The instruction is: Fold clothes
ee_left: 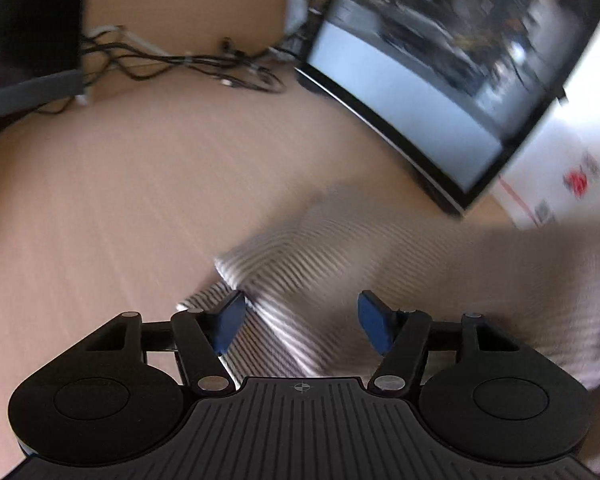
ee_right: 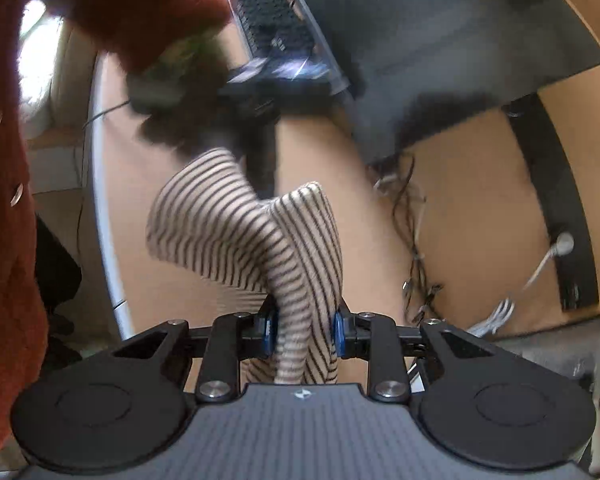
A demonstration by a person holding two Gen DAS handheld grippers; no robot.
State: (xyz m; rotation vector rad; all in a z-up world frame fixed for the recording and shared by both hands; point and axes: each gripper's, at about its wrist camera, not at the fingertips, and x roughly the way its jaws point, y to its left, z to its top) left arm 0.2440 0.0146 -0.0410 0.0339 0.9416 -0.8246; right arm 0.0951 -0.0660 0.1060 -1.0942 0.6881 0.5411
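Note:
A beige garment with thin dark stripes [ee_left: 340,256] lies blurred on the tan table in the left wrist view. My left gripper [ee_left: 302,322] is open just above it, blue pads [ee_left: 230,322] apart with cloth between and below them. In the right wrist view the same striped garment [ee_right: 236,224] hangs lifted off the table. My right gripper [ee_right: 305,332] is shut on a bunched fold of it. The other gripper shows blurred and dark at the cloth's far end [ee_right: 204,120], held by an arm in a red sleeve [ee_right: 140,4].
A monitor [ee_left: 440,68] stands at the back right of the tan table [ee_left: 100,200], with tangled cables [ee_left: 180,60] behind. A white box [ee_left: 560,160] sits far right. A keyboard [ee_right: 272,20], cables [ee_right: 416,240] and a black monitor stand [ee_right: 556,200] show in the right wrist view.

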